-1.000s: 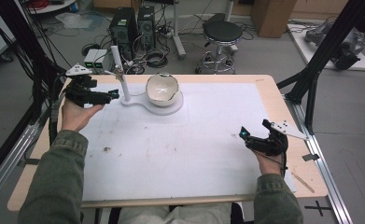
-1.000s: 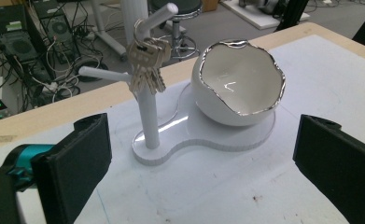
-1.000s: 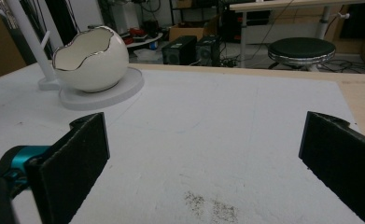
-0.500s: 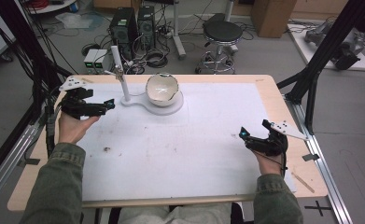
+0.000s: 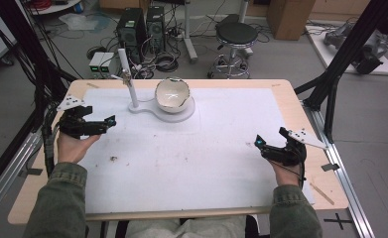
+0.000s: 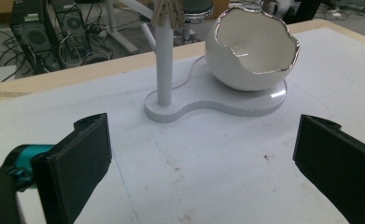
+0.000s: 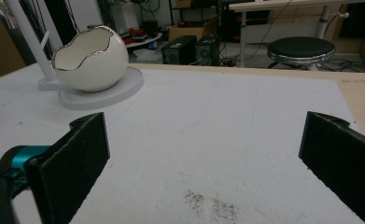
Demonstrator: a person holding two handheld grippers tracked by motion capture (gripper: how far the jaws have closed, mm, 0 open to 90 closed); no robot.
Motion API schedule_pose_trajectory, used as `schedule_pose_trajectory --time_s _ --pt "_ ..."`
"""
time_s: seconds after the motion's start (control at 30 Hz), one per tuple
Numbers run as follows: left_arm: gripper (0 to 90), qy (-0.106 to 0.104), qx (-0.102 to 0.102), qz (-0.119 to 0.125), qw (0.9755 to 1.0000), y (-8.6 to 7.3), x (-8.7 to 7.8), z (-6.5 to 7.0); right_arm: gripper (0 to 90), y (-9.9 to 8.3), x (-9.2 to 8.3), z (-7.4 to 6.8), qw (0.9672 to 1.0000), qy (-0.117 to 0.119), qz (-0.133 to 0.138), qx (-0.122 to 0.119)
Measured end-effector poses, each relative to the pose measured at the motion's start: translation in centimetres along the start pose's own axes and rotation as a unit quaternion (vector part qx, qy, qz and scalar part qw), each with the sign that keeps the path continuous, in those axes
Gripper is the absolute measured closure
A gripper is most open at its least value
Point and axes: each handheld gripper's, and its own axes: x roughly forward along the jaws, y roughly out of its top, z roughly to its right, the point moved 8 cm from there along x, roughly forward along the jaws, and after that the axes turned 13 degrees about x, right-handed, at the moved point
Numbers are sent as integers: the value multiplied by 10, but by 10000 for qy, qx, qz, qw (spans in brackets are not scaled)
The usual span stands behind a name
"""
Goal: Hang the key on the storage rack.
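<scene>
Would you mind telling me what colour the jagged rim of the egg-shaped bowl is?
Silver, a shiny metallic edge on the white egg-shaped bowl; the left gripper view shows it best.

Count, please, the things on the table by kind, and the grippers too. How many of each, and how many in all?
Egg-shaped white bowl with silver rim: 1
White stand with upright post, under the bowl: 1
White mat covering the table: 1
Grippers, left gripper and right gripper, both open and holding nothing: 2
Total: 5
</scene>
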Motion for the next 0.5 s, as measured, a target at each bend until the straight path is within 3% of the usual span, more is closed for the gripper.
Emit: schedule_pose_trajectory --time_s 0.37,0.5 --pt "48 254 -53 -67 9996 -20 -12 -1 7 1 -1 0 10000 -13 26 31" --pt "48 293 -96 22 9995 -25 -17 0 7 0 -1 0 10000 -15 18 38"
